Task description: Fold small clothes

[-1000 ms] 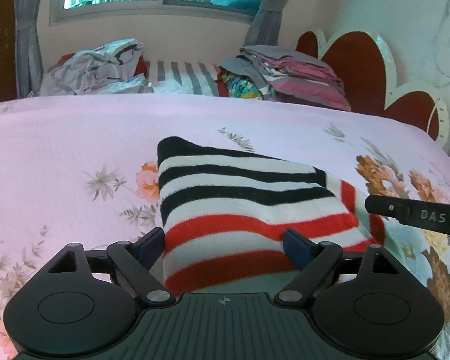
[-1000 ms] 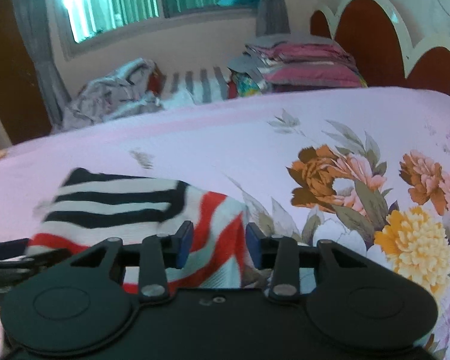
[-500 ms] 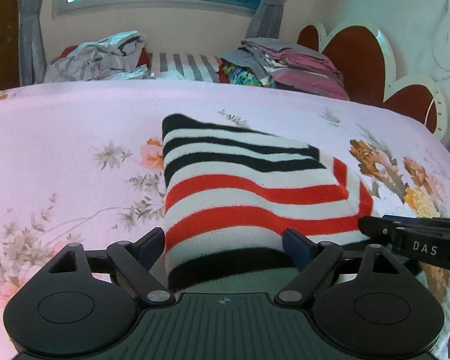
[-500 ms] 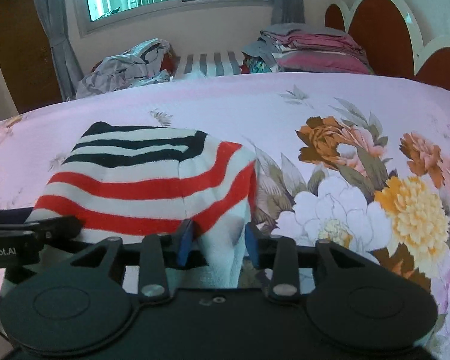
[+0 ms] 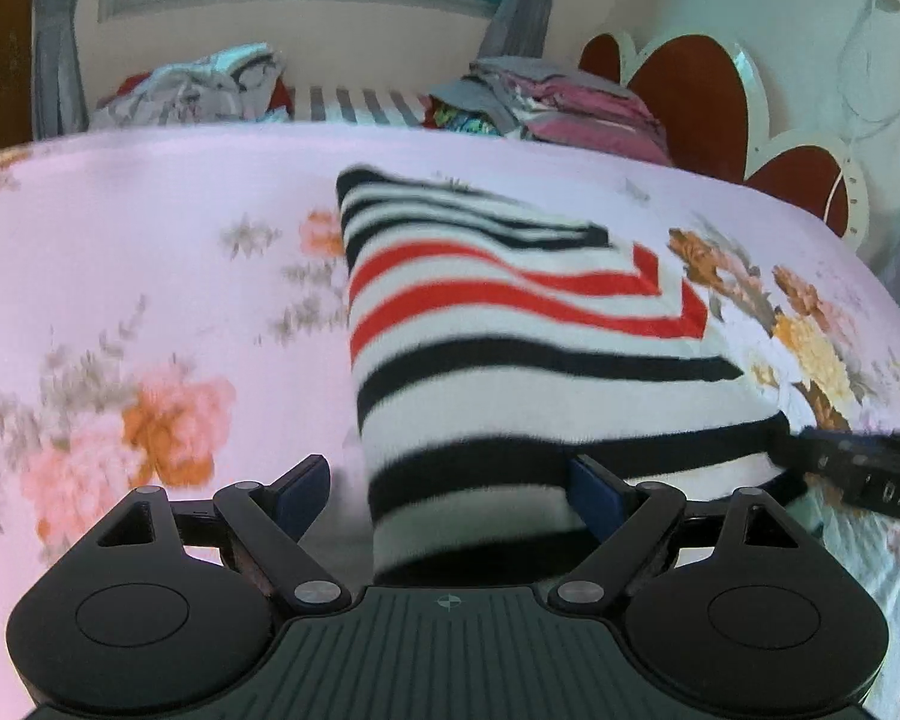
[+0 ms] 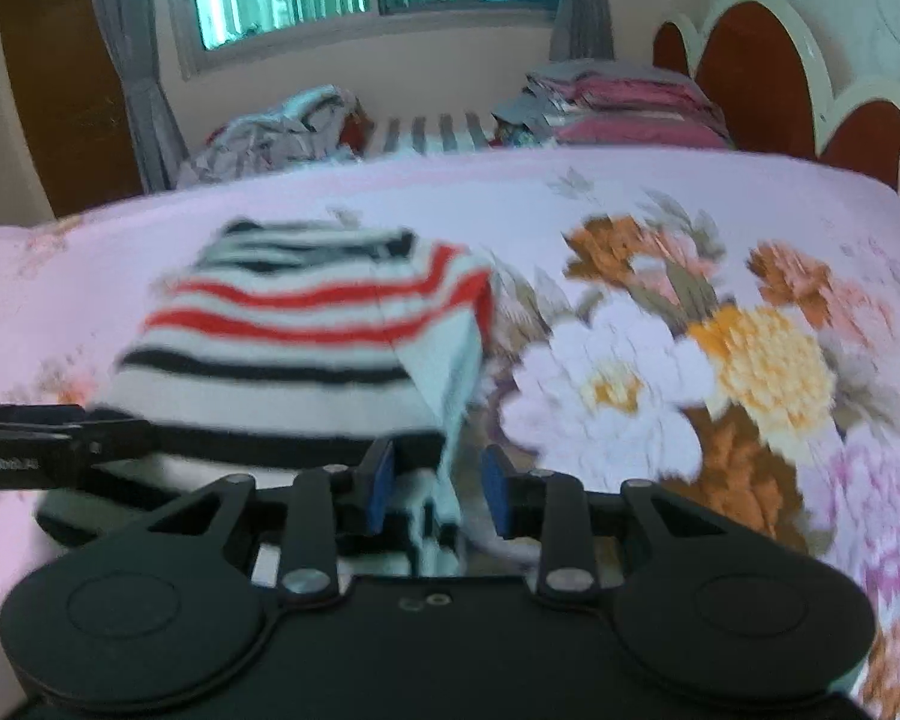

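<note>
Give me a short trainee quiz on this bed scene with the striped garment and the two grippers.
1. True or false: the striped garment lies on a plain white sheet.
2. What sits at the far edge of the bed beside the headboard? A: a stack of folded clothes. B: a laptop. C: a lamp.
3. Which has its fingers set wider apart, the left gripper or the right gripper?

Key
1. False: it lies on a pink flowered bedsheet.
2. A: the stack of folded clothes.
3. The left gripper.
</note>
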The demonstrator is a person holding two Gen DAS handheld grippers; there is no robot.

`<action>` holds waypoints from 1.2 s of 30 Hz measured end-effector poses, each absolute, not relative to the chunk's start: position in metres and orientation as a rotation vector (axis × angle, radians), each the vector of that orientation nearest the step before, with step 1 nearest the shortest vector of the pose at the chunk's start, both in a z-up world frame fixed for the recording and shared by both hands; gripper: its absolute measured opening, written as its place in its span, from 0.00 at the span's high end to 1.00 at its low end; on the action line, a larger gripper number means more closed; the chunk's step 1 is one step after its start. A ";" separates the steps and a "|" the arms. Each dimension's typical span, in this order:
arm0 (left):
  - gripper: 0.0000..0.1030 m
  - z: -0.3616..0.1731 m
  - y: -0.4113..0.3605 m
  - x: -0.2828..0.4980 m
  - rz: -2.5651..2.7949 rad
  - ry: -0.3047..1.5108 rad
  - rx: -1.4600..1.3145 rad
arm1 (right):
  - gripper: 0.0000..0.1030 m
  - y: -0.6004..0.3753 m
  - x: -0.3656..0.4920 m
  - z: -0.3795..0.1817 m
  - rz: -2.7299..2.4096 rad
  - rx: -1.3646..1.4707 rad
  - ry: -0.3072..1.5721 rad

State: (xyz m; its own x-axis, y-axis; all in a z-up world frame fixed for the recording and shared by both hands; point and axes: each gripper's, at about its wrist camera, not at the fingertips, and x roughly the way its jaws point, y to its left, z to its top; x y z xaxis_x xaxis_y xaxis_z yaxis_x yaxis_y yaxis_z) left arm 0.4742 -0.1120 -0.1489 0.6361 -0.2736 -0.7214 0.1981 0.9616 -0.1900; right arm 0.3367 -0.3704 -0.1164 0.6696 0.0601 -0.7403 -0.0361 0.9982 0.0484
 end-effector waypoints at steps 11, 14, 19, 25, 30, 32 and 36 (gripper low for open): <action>0.14 -0.150 -0.116 0.470 -0.238 0.856 -0.084 | 0.63 -0.390 0.324 -0.129 0.036 0.134 0.889; 0.14 -0.145 -0.118 0.469 -0.236 0.860 -0.071 | 0.63 -0.386 0.322 -0.120 0.054 0.111 0.883; 0.14 -0.130 -0.122 0.467 -0.238 0.833 -0.057 | 0.62 -0.388 0.325 -0.096 0.071 0.128 0.827; 0.14 -0.116 -0.125 0.478 -0.226 0.796 -0.062 | 0.60 -0.383 0.344 -0.087 0.075 0.134 0.804; 0.14 -0.119 -0.124 0.488 -0.208 0.804 -0.083 | 0.57 -0.380 0.353 -0.089 0.080 0.154 0.808; 0.14 -0.120 -0.125 0.491 -0.208 0.805 -0.087 | 0.56 -0.380 0.356 -0.090 0.081 0.148 0.809; 0.14 -0.121 -0.127 0.499 -0.209 0.803 -0.088 | 0.50 -0.380 0.364 -0.091 0.084 0.150 0.813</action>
